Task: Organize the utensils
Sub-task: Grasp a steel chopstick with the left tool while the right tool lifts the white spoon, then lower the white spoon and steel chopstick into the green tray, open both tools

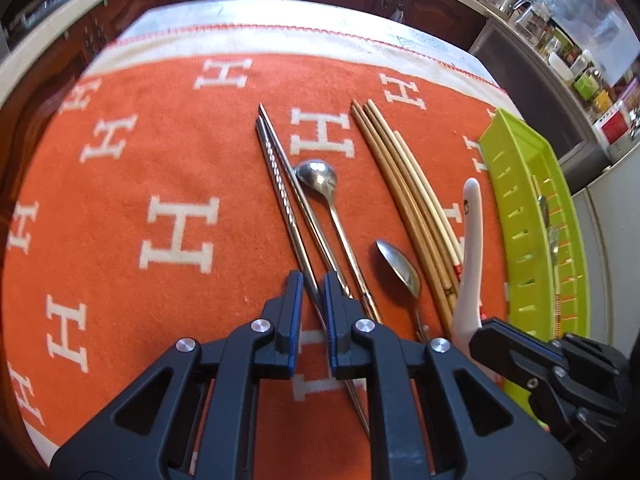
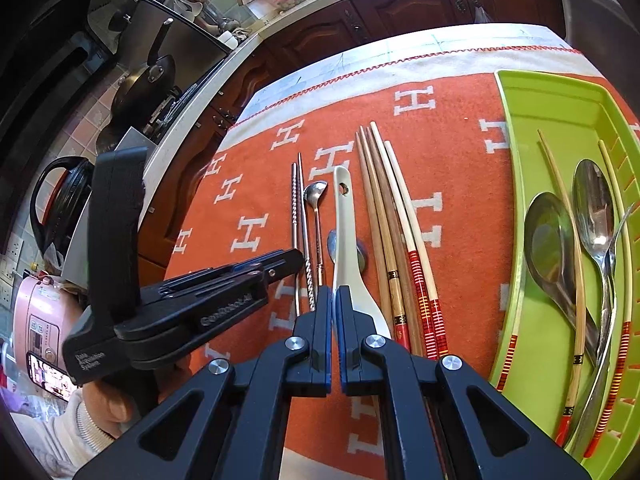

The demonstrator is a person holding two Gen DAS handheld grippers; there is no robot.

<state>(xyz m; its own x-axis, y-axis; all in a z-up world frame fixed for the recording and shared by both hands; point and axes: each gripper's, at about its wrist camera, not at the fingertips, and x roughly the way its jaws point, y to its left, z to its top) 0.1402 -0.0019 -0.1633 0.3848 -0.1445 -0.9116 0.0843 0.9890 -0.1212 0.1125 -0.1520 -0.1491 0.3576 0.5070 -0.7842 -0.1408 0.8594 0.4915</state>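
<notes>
On the orange H-patterned cloth [image 1: 120, 248] lie two metal chopsticks [image 1: 280, 184], a long-handled metal spoon [image 1: 318, 178], a second metal spoon [image 1: 400, 266] and several wooden chopsticks [image 1: 400, 184]. My left gripper [image 1: 313, 292] points down, shut on the metal chopsticks near their thick ends. My right gripper [image 2: 334, 300] is shut on the bowl edge of a white ceramic spoon [image 2: 344, 232]. The spoon is tilted up off the cloth, handle away from me. In the left wrist view the white spoon [image 1: 472, 240] rises beside the right gripper [image 1: 480, 340].
A lime green slotted tray [image 2: 505, 128] at the right holds metal spoons [image 2: 548, 232] and red-banded chopsticks. A hand in a white sleeve [image 2: 92, 412] holds the left gripper [image 2: 296, 258]. Beyond the table are dark wood cabinets, a worktop with pans [image 2: 148, 76] and a pink cooker [image 2: 40, 320].
</notes>
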